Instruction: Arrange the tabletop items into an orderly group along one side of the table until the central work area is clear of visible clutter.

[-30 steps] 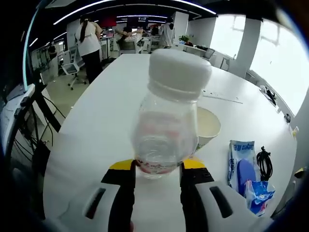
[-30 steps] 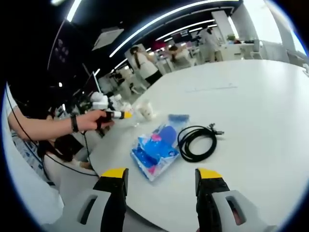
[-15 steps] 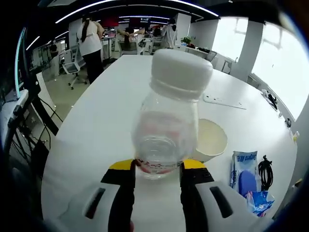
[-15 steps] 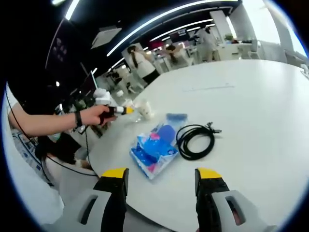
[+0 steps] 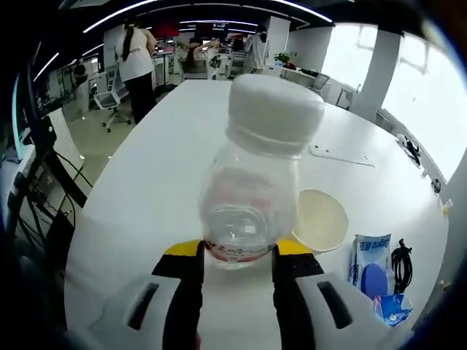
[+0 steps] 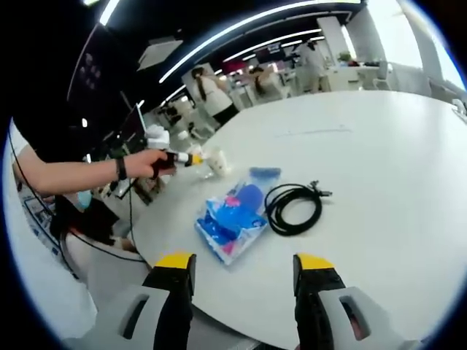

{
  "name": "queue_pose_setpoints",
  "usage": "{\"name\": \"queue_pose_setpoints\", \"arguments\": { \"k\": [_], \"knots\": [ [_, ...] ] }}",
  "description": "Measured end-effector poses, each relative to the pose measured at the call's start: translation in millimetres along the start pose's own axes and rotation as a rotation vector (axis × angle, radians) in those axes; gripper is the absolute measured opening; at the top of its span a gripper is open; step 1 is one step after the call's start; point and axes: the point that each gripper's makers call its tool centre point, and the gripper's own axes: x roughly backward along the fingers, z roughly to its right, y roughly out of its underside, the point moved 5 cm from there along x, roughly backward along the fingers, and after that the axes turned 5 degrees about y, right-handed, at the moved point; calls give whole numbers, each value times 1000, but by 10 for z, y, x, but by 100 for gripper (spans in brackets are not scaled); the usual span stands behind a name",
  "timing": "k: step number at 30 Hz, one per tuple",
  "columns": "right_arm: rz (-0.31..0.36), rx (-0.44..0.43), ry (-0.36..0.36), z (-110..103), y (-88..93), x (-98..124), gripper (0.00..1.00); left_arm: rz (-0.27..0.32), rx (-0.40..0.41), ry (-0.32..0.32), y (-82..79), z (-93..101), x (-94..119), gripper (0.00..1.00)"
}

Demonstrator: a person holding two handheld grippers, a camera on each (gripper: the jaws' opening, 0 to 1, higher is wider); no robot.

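clear bottle (image 5: 255,197) clamped between left jaws, right jaws spread, blue packet (image 6: 231,221) ahead

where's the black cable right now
In the right gripper view the coiled black cable lies on the white table, just right of the blue packet; the left gripper view shows it at far right.

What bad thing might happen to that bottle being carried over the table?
The left hand-held gripper pinches the clear bottle only near its base, so the tall top with the white cap might tip or slip out. The paper bowl sits right beside it on the table, so setting the bottle down there might knock the bowl.
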Motion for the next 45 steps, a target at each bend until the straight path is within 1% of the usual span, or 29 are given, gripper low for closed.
{"name": "queue_pose_setpoints", "arguments": {
  "k": [3, 6, 13, 19, 24, 27, 29, 33, 36, 41, 43, 44, 45],
  "knots": [
    [0, -1, 2, 0, 14, 9, 54, 30, 19, 12, -33, 24, 78, 37],
    [-2, 11, -3, -24, 27, 4, 54, 56, 14, 32, -75, 68, 164, 39],
    [9, 12, -18, -64, 20, -39, 54, 89, 7, 28, -99, 46, 386, 36],
    [16, 11, -36, -99, 26, -76, 55, 98, 27, 20, -23, -3, 562, 35],
    [23, 4, -39, -98, 38, -90, 54, 108, 44, 20, 69, 7, 698, 35],
    [49, -27, -12, -62, 29, -82, 50, 114, 65, 24, 169, 62, 789, 34],
    [62, -52, -5, -33, 31, -84, 50, 114, 77, 29, 230, 106, 829, 33],
    [56, -64, 5, -23, 90, -106, 50, 96, 86, 53, 411, 271, 879, 33],
    [45, -79, 12, -36, 146, -132, 49, 63, 71, 90, 580, 451, 883, 33],
    [24, -109, 22, -52, 255, -183, 48, 19, 50, 150, 788, 712, 869, 32],
    [22, -118, 19, -63, 276, -191, 48, -28, 55, 219, 893, 863, 847, 31],
    [21, -118, 17, -65, 284, -195, 48, -58, 74, 236, 957, 920, 831, 32],
    [20, -119, 17, -65, 290, -199, 48, -68, 87, 238, 986, 940, 812, 33]
  ]
}}
